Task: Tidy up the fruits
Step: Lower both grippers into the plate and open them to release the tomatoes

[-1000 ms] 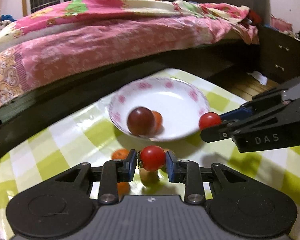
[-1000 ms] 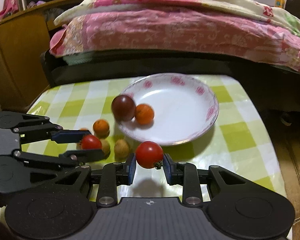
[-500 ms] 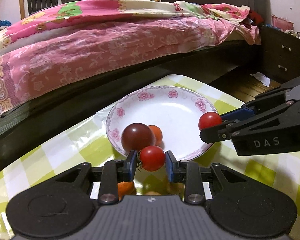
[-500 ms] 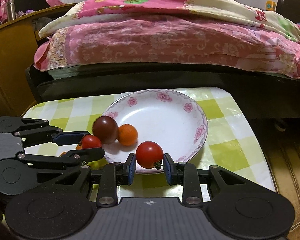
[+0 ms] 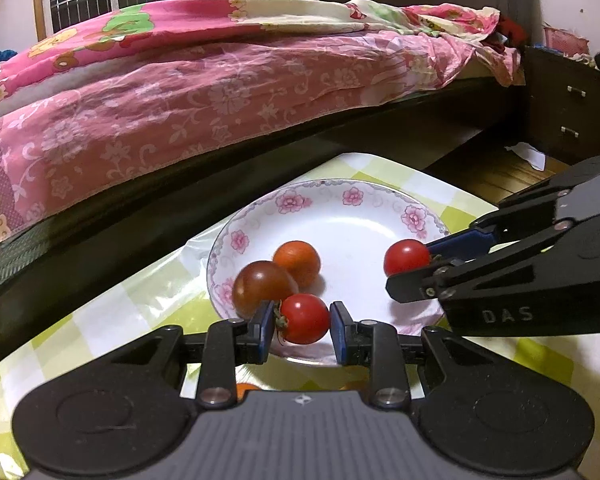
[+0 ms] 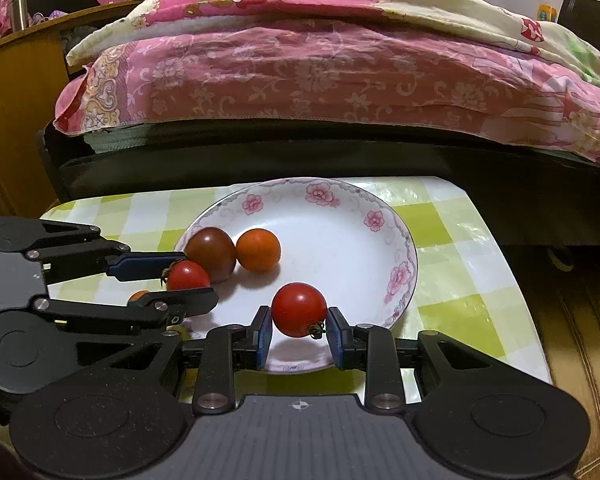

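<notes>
Your left gripper [image 5: 303, 320] is clamped on a red cherry tomato [image 5: 305, 318], sitting square between the blue pads over the near rim of the flowered plate [image 5: 352, 216], its stem end pointing toward the left pad. Your right gripper [image 6: 299, 316] pinches another red tomato [image 6: 299, 309] the same way, stem down and right, above the plate's near side. "DAS" is printed on the right gripper's body in the left wrist view.

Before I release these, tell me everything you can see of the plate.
The plate is round, shallow, glossy white, ceramic by the look, with a grey scroll border and pink flowers on the rim. It sits flat on the green-checked tablecloth near the bed. A dark tomato and an orange fruit lie touching inside it.
</notes>
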`<action>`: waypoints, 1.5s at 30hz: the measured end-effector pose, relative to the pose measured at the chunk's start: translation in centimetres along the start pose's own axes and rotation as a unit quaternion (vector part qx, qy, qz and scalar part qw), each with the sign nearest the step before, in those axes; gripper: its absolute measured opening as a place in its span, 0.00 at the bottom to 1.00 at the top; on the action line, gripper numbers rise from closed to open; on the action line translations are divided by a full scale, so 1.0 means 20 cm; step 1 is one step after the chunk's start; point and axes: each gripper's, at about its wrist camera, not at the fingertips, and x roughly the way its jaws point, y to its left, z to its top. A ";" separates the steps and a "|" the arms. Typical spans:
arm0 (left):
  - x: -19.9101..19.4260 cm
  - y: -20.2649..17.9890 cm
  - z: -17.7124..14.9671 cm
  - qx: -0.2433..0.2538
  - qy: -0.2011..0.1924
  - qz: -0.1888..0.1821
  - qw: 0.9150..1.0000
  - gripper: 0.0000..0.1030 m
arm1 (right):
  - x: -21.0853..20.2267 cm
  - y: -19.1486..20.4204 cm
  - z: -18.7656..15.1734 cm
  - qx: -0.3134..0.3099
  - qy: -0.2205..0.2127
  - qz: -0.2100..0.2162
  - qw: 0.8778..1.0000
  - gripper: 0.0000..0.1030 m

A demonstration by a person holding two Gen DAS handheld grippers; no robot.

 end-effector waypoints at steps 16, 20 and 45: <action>0.07 -0.05 0.01 0.011 0.002 -0.005 1.000 0.36 | 0.06 -0.06 0.00 -0.002 0.000 -0.013 1.000 0.25; 0.06 -0.05 0.01 0.010 0.005 -0.004 1.000 0.37 | 0.05 -0.05 0.00 -0.014 -0.004 -0.017 1.000 0.29; -0.12 -0.04 0.06 0.003 -0.012 0.006 1.000 0.41 | -0.09 -0.05 0.04 -0.005 -0.037 -0.016 0.999 0.31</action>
